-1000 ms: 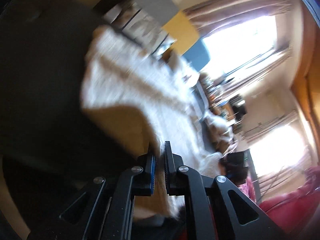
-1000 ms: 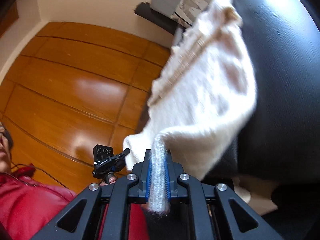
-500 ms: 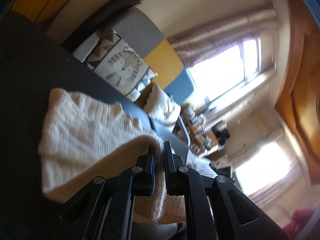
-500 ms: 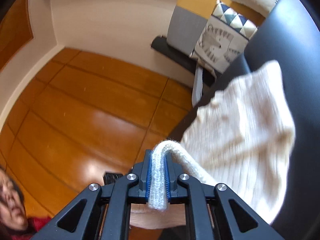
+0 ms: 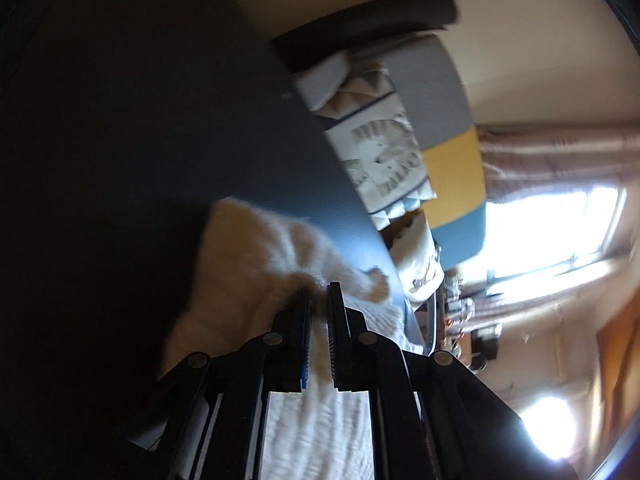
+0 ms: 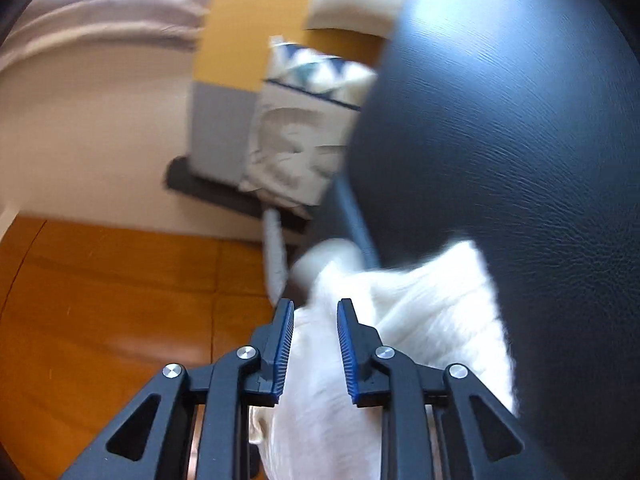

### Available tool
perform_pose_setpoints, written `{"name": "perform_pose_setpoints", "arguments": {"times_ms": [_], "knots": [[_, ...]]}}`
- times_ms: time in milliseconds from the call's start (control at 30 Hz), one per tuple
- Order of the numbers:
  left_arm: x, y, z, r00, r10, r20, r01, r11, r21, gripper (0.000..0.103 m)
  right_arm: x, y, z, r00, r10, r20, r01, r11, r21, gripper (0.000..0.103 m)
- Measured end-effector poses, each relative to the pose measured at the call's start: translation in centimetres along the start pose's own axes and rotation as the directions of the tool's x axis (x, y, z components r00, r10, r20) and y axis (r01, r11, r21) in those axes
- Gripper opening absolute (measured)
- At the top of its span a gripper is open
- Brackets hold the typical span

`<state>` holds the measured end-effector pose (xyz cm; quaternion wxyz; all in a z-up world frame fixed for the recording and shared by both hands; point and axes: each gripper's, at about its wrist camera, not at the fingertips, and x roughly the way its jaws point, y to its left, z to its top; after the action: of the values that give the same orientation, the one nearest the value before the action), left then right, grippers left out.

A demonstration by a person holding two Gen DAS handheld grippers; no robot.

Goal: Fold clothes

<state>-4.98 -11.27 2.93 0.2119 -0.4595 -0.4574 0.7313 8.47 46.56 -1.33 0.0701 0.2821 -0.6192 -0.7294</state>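
Observation:
A cream knitted sweater (image 5: pixel 256 264) lies on a dark leather surface (image 5: pixel 140 100). My left gripper (image 5: pixel 319 292) is shut on a fold of the sweater, low over the surface. In the right wrist view the sweater (image 6: pixel 432 312) lies under and ahead of my right gripper (image 6: pixel 315 308). The right jaws stand apart with knit between them, not pinched. Both views are blurred by motion.
The dark leather surface (image 6: pixel 520 140) fills the right of the right wrist view. A patterned cushion (image 6: pixel 296 140) and a grey, yellow and blue sofa back (image 5: pixel 452 152) stand beyond it. Wooden floor (image 6: pixel 120 320) lies to the left. A bright window (image 5: pixel 552 232) is at the right.
Both grippers have carried the sweater's edge forward and down onto the surface. The right gripper has opened and let go of the knit. The left stays shut on it.

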Motion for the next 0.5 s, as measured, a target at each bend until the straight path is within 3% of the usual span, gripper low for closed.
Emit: {"name": "perform_pose_setpoints", "arguments": {"times_ms": [133,200,267,367,433,500], "knots": [[-0.7,1.2,0.5,0.999,-0.032,0.031,0.034,0.998,-0.06,0.008,-0.2,0.5,0.4,0.999,-0.046,0.011,0.047,0.997,-0.066,0.022],[-1.5,1.0,1.0,0.995,0.0,0.095,0.008,0.997,-0.079,0.012,-0.8,2.5,-0.2,0.987,-0.152,0.06,0.162,0.965,-0.206,0.025],[-2.8,0.4,1.4,0.985,0.039,0.17,-0.026,0.997,-0.077,0.026,-1.3,4.5,-1.5,0.973,-0.204,0.104,0.227,0.912,-0.34,0.026],[-4.0,-1.8,0.4,0.969,0.059,0.24,-0.066,0.998,0.019,0.031,-0.9,7.3,-4.9,0.956,-0.249,0.153,0.292,0.787,-0.543,0.026],[-3.4,-3.9,-0.8,0.97,0.083,0.229,-0.113,0.986,0.124,0.035,0.5,9.2,-7.2,0.941,-0.285,0.183,0.331,0.664,-0.671,0.026],[-1.9,-6.3,-2.4,0.973,0.119,0.198,-0.168,0.953,0.254,0.037,2.9,10.6,-9.5,0.934,-0.322,0.154,0.314,0.538,-0.782,0.026]]}}
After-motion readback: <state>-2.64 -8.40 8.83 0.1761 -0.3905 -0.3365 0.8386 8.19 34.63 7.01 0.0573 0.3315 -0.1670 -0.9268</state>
